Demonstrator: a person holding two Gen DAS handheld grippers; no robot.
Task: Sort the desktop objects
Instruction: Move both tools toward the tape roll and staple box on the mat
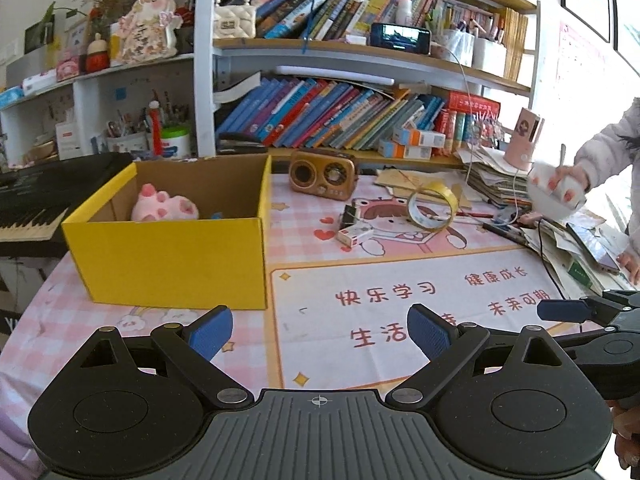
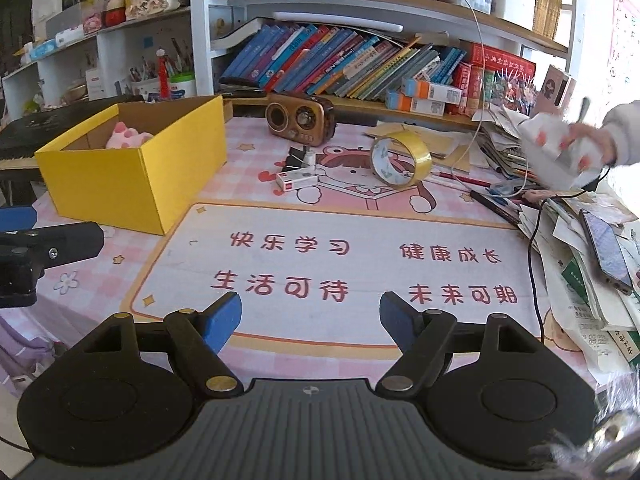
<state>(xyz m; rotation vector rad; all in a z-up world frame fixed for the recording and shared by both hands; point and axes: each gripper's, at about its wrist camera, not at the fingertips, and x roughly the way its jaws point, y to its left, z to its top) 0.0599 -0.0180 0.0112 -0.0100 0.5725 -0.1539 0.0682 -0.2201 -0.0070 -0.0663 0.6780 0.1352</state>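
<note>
Right wrist view: right claw (image 2: 310,314) is hovering released and empty over the counter (image 2: 360,232), tape (image 2: 400,156) lying ahead and slightly right, nearer it than the released left claw (image 1: 320,330), box (image 2: 132,160) sitting far-left.

The box (image 1: 172,248) is placed on the desk (image 1: 400,320) at the left, with a plush toy (image 1: 164,204) inside. The radio (image 1: 322,174) is set behind and to its right, before the bookshelf (image 1: 360,120). The tape roll (image 1: 432,208) is found right of the radio, with a small carton (image 1: 354,236) and binder clip (image 1: 350,214) left of the roll. Papers (image 1: 560,240) are piled at the right edge.
</note>
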